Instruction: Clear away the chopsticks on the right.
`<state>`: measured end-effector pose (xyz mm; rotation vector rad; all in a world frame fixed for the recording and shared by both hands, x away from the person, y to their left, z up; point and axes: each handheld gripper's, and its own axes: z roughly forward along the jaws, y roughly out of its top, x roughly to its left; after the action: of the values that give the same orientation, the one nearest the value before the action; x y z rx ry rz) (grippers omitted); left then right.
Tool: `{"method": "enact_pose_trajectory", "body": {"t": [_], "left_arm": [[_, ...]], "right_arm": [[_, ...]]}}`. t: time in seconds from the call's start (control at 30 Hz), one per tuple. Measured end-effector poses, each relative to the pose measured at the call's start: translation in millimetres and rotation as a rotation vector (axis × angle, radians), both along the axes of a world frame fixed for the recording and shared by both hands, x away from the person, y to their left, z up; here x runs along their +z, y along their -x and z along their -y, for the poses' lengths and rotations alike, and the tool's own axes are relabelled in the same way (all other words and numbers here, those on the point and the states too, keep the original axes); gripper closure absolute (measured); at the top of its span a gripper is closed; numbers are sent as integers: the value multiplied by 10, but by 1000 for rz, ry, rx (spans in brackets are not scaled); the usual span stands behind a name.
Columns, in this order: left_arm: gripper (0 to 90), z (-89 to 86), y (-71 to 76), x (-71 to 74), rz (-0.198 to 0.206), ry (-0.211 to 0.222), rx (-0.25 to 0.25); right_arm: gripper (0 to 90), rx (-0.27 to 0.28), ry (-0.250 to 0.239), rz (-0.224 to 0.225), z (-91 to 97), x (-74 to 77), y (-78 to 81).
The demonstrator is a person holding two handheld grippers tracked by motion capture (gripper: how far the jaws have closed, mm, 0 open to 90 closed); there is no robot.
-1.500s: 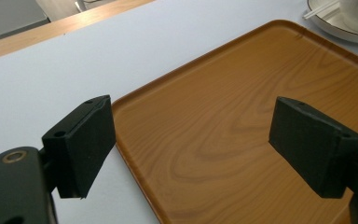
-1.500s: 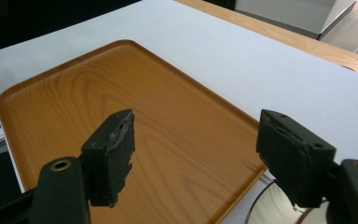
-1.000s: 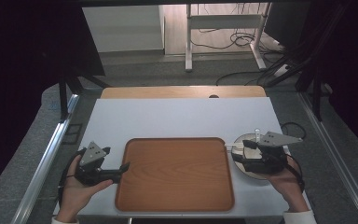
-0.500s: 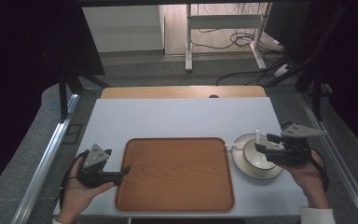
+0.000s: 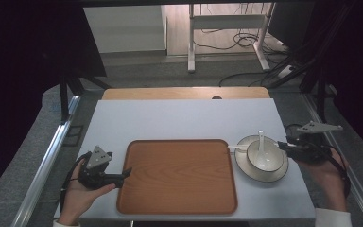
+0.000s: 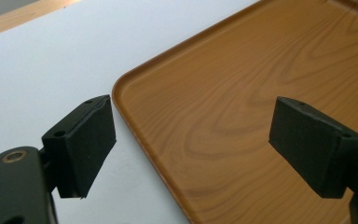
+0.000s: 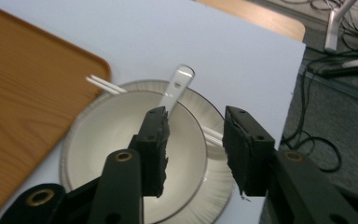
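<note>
A brown wooden tray [image 5: 177,175] lies empty at the table's front middle. To its right, a white bowl [image 5: 264,156] with a white spoon [image 5: 261,142] sits on a pale plate [image 5: 260,177], and white chopsticks [image 5: 235,147] poke out toward the tray. My right gripper [image 5: 282,145] hovers at the plate's right edge. Its jaws have just been closing and stand half apart with nothing gripped; in the right gripper view [image 7: 196,149] they frame the bowl [image 7: 116,135] and spoon [image 7: 177,84]. My left gripper [image 5: 126,172] is open by the tray's left edge [image 6: 135,116].
The white table top [image 5: 179,118] has bare room behind the tray. A wooden strip [image 5: 184,92] runs along its far edge. Cables [image 7: 307,140] lie on the floor beyond the table's right side. Metal rails flank the table.
My right gripper has drawn back to the right, from over the bowl to the plate's right edge, and its jaws have narrowed. The left gripper has stayed put.
</note>
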<state>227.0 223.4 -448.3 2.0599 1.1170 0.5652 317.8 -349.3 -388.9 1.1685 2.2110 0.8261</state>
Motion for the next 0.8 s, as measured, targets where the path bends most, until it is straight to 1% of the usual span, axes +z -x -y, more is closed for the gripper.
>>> {"method": "enact_pose_trajectory", "body": {"t": [0.03, 0.17, 0.2, 0.23, 0.27, 0.37, 0.43, 0.47, 0.5, 0.53, 0.63, 0.7, 0.77, 0.8], "left_arm": [[141, 2, -1, -5, -2, -1, -2], [141, 9, 1, -15, -5, -1, -3], [141, 10, 2, -17, -5, -1, -3], [141, 8, 2, -24, -8, -6, -3], [141, 8, 2, -24, -8, -6, -3], [141, 4, 1, -45, -13, -9, 1], [141, 2, 0, -55, -18, -13, 0], [140, 4, -2, -61, -20, -14, 1], [140, 5, -4, -67, -22, -14, 1], [140, 7, -6, -72, -24, -16, 1], [139, 17, -8, -80, -27, -19, 1], [138, 17, -1, -79, -27, -18, 4], [138, 14, 2, -78, -28, -18, 5], [137, 3, 13, -75, -26, -18, 11]], "right_arm": [[644, -8, 12, -12, 18, -23, -38], [709, -24, 32, -37, 65, -77, -117], [709, -24, 32, -37, 65, -77, -117], [755, -36, 47, -51, 93, -119, -165], [755, -36, 47, -51, 93, -119, -165], [832, -67, 73, -77, 133, -191, -261], [876, -70, 87, -86, 143, -231, -329], [887, -69, 94, -94, 140, -248, -363], [894, -68, 112, -108, 131, -283, -437], [894, -68, 112, -108, 131, -283, -437], [895, -75, 134, -128, 124, -344, -571], [896, -92, 154, -144, 118, -409, -694], [896, -97, 158, -148, 116, -424, -723], [896, -112, 166, -156, 131, -456, -767]]}}
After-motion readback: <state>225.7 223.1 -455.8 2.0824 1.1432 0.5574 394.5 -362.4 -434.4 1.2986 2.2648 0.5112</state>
